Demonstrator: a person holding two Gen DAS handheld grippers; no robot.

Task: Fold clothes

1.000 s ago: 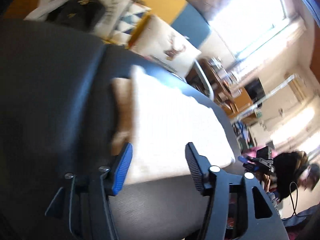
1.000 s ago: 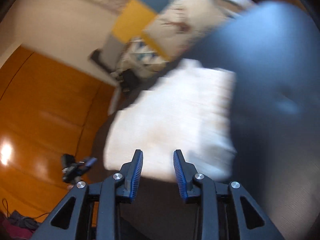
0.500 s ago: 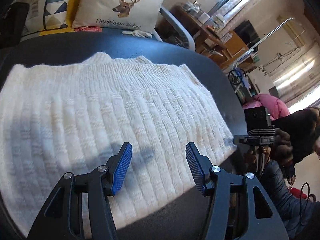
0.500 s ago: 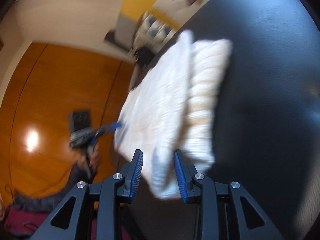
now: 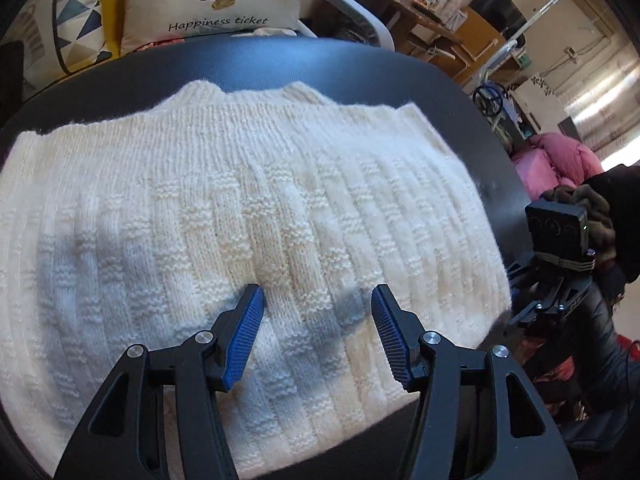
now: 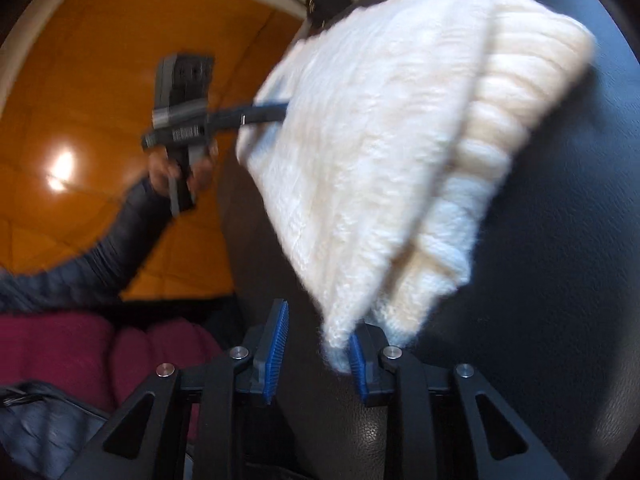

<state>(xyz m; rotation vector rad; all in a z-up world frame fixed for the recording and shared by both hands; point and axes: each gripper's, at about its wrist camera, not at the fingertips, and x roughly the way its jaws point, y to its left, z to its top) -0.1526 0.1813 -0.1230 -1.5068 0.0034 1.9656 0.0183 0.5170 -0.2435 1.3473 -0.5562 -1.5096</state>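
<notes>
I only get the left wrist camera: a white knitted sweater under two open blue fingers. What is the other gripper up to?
Observer: The right gripper has a corner of the sweater between its jaws, which are closing.
Operator: Is the sweater a single layer there?
Observer: No. The right wrist view shows a flat layer lying over a thicker ribbed one.
Operator: Who holds my gripper?
Observer: A hand in a dark sleeve grips the handle of the left gripper.
</notes>
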